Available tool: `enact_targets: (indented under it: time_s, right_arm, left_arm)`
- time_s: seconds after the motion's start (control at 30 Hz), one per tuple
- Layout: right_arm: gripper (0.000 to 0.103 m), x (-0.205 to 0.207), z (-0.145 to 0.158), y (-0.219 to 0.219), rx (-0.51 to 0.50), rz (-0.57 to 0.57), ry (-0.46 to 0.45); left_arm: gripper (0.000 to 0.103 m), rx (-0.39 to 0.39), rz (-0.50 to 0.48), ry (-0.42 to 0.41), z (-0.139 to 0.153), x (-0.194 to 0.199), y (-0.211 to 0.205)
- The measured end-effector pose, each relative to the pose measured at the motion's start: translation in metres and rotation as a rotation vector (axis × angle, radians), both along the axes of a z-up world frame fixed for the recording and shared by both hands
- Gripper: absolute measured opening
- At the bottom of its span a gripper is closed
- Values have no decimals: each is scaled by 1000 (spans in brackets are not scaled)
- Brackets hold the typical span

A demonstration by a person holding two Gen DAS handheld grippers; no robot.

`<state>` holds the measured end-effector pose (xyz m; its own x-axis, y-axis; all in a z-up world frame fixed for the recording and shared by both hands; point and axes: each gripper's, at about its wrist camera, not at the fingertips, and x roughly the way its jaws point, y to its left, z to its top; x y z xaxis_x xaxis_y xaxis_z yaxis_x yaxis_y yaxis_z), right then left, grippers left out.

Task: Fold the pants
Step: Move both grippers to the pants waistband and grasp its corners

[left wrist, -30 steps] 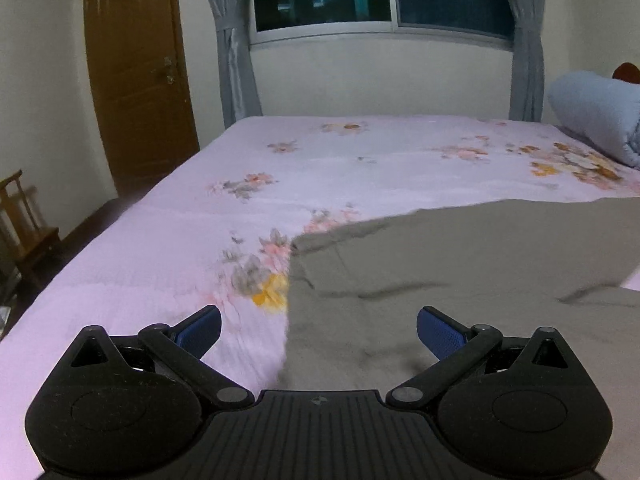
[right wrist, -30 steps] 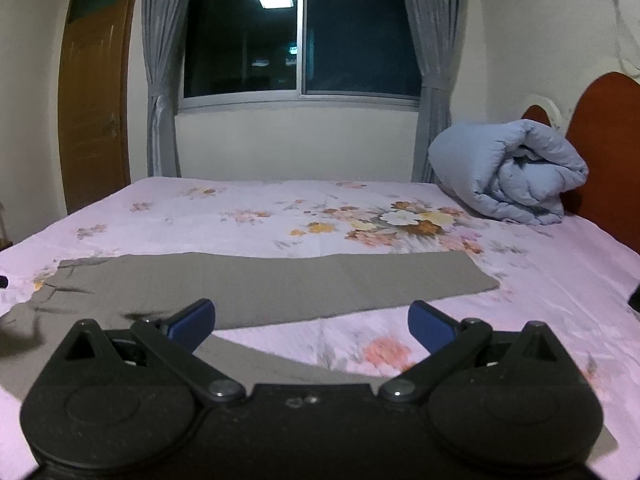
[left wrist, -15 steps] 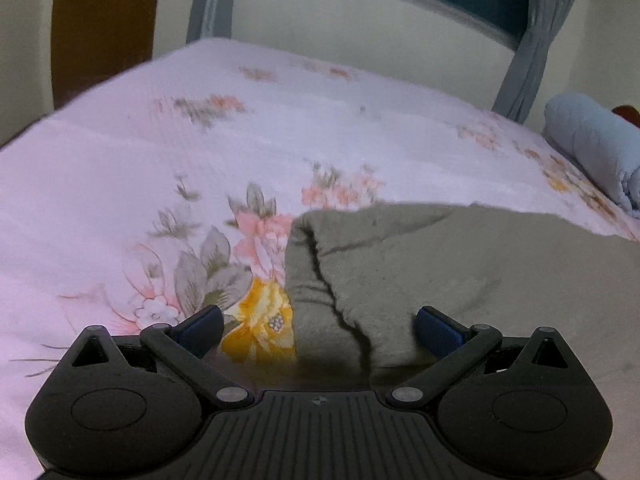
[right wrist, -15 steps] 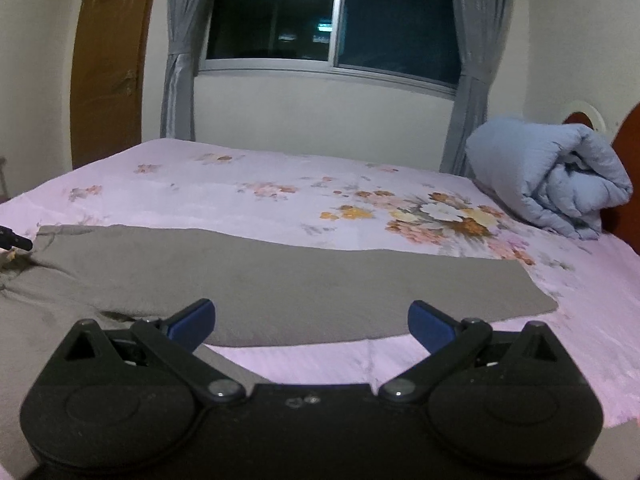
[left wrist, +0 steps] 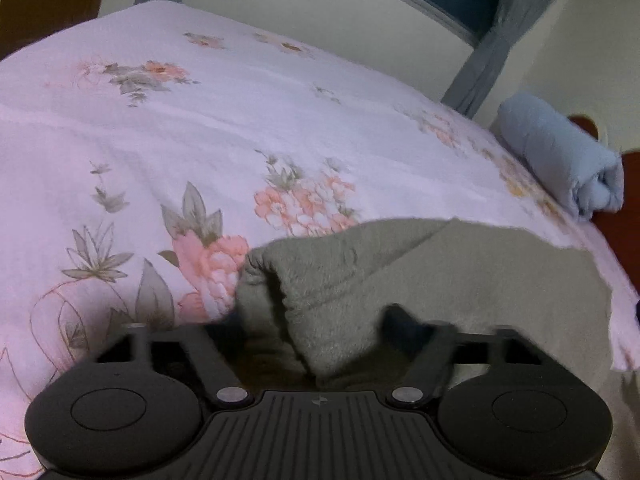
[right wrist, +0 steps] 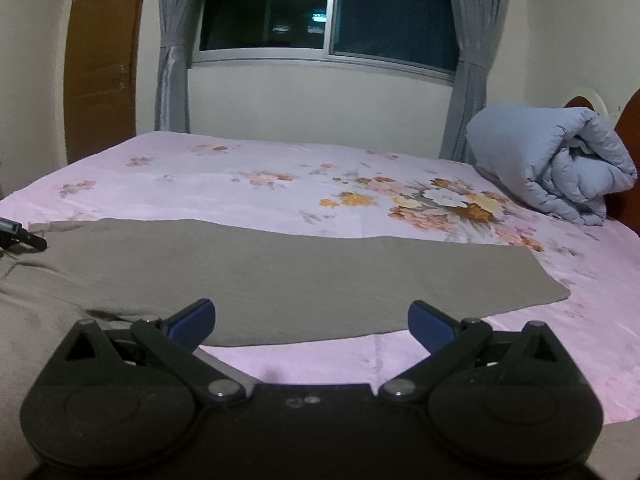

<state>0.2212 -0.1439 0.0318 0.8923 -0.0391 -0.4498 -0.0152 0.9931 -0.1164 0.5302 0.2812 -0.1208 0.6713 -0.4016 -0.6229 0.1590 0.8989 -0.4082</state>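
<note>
The bed (right wrist: pixel 280 168) carries the grey pants (right wrist: pixel 280 280), spread flat, soft and limp. The waist corner's thick fold looks the surest hold. The left gripper (left wrist: pixel 316 320) has jaws closing around that fold; the right gripper (right wrist: pixel 312 320) hangs with jaws apart, empty.

Dim indoor light, dark window (right wrist: pixel 328 12), fisheye-curved edges; the left wrist view is motion-blurred.
</note>
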Motion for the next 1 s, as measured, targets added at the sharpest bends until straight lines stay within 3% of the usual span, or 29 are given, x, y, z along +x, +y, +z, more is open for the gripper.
enact_targets:
  time_s: [0.13,0.27,0.3,0.33,0.4,0.57,0.6,0.63,0.7,0.73,0.8,0.9,1.0]
  right_arm:
    - [97,6,-2,-9,31,-22,12]
    - [97,5,-5,-14,52,-29,13]
    - [97,4,-6,-13,52,-26,15]
    - [97,4,-7,-14,50,-23,16]
    - [97,4,-8,-14,48,-22,21]
    - [97,5,-6,-17,43,-3,22]
    - [97,7,-5,-19,41,3,23]
    - [97,8,-5,-21,42,1,23]
    - [97,15,-4,-27,73,4,33]
    - [97,20,-3,-30,92,19,43]
    - [97,40,1,-29,83,101,71]
    - [96,83,8,-23,48,181,106]
    - [81,139,7,-24,14,254,157]
  left_arm:
    - [31,-85,-26,-28,8,-10,6]
    - [26,-114,-16,-99,22,-19,4]
    - [30,-100,21,-94,21,-16,5]
    - [57,-69,72,-58,17,-10,5]
    - [88,-34,123,-10,7,-1,6]
    - [99,76,71,-10,2,7,-14]
    - [96,84,58,-5,1,8,-16]
    - [64,85,48,-9,3,7,-16]
    - [34,12,39,-21,9,4,-8]
    - [25,5,24,-45,14,0,-8]
    - [18,-9,-8,-100,26,-9,-11]
    - [17,-18,0,-123,42,-16,-12]
    - [17,-47,8,-127,50,-21,-12]
